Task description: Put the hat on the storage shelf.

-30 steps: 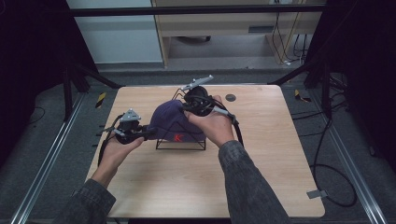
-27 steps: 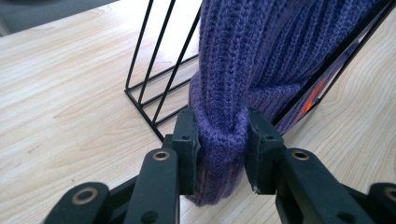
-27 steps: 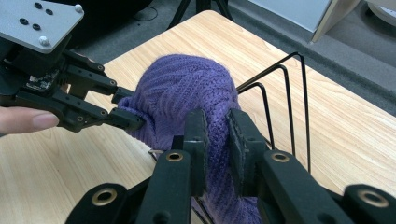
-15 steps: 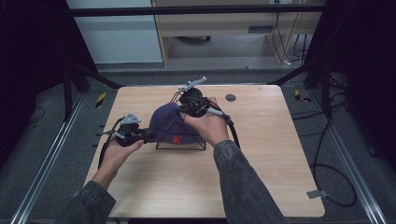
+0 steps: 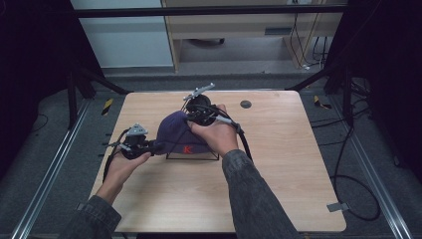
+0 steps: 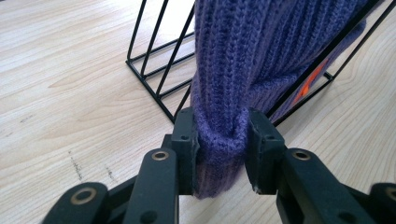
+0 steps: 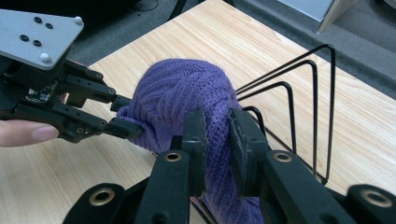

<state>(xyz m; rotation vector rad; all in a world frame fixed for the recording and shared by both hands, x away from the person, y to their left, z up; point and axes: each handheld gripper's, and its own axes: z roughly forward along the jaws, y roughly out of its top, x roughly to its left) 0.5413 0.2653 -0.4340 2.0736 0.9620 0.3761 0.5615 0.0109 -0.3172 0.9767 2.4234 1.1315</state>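
1. A purple knit hat (image 5: 178,134) sits draped over a black wire rack (image 5: 193,155) near the middle of the light wooden table (image 5: 278,174).
2. The hat shows an orange mark (image 5: 187,149) on its near side, facing the person.
3. The left tongs (image 6: 219,135) are at the hat's left edge, pinching a gathered fold of the ribbed brim between both jaws.
4. In the high view, the left tongs (image 5: 149,147) lie low, just above the table, held by the left hand (image 5: 124,167).
5. The right tongs (image 7: 215,128) are pressed onto the knit at the hat's far right side, with fabric caught between the jaws.
6. The right hand (image 5: 216,134) holds them above the rack.
7. A small dark round disc (image 5: 245,104) lies on the table, far right of the hat and well apart from it.
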